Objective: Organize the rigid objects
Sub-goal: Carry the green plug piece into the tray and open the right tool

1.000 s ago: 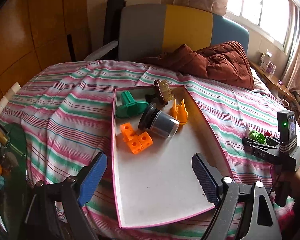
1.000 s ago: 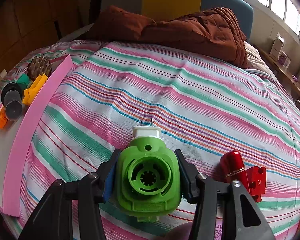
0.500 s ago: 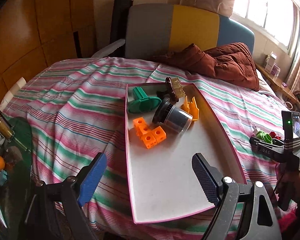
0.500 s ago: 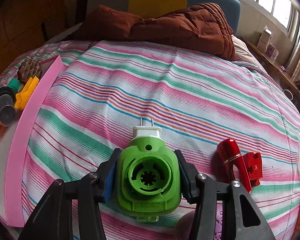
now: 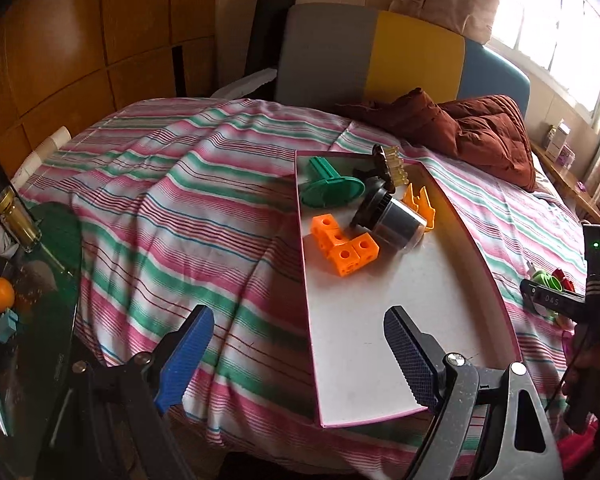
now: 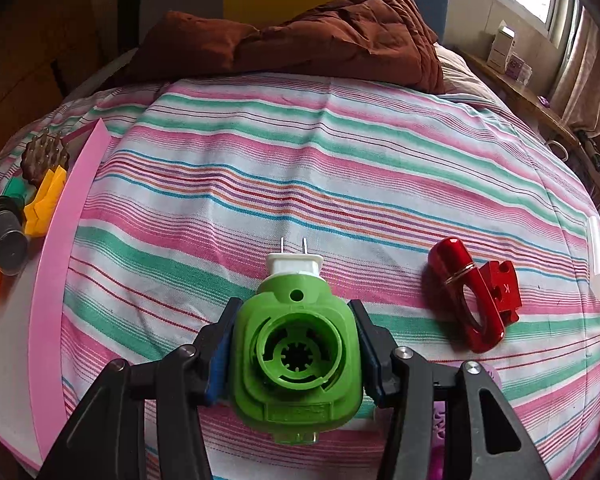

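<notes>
Both claws busy-ish; left gripper (image 5: 298,354) gaping empty, drifted left off tray (image 5: 384,344); right gripper (image 6: 296,350) clamps green plug (image 6: 296,354), tray-bound next probably.

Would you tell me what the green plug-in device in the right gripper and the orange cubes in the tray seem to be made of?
The green plug-in device looks like moulded plastic with a smooth satin finish; its crisp ribs and a white plug end bearing two thin metal-looking prongs suggest so. The orange cubes appear to be matte hard plastic, given their uniform colour and round holes. The tray might be cardboard, though that stays uncertain.
</notes>
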Demonstrator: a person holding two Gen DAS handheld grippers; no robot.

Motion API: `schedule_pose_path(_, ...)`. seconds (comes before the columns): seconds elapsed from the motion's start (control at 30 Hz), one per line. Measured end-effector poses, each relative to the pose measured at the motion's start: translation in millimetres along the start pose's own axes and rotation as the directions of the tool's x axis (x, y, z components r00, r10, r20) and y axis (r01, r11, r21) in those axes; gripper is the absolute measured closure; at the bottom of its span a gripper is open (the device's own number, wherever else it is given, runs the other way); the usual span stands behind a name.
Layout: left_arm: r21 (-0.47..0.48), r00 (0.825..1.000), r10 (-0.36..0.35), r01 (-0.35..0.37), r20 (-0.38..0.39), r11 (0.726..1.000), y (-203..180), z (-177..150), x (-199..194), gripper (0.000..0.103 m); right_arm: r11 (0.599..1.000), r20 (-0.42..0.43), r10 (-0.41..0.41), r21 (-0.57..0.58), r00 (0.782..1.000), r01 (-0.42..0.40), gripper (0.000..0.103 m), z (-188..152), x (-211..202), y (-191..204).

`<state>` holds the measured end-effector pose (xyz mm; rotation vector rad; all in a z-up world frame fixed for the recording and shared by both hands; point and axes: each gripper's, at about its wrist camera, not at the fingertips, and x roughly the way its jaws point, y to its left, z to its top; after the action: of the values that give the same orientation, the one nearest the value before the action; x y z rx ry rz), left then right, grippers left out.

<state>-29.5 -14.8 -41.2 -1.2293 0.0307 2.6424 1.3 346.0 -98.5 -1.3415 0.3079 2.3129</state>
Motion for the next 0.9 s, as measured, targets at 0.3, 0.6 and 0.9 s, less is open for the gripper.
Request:
schedule_pose_path(0.3,0.006,1.000,0.009,-0.009,-0.006,1.000,3,-5,2,0.016,0.998,0.002,0.056,0.026,0.998,-0.056,0.051,-8,-15,6)
schedule_pose_path(0.6,0.015,1.000,0.011,-0.011,0.004,1.000,0,-6,-1,0.016,0.989,0.063,0.145,0.008,0.988,-0.145,0.051,-10,-43,29)
schedule_pose_path(0.9,0.005,1.000,0.024,-0.024,-0.002,1.000,5,-6,0,0.016,0.949,0.132,0.291,-0.167,0.948,-0.268,0.051,5,-86,104)
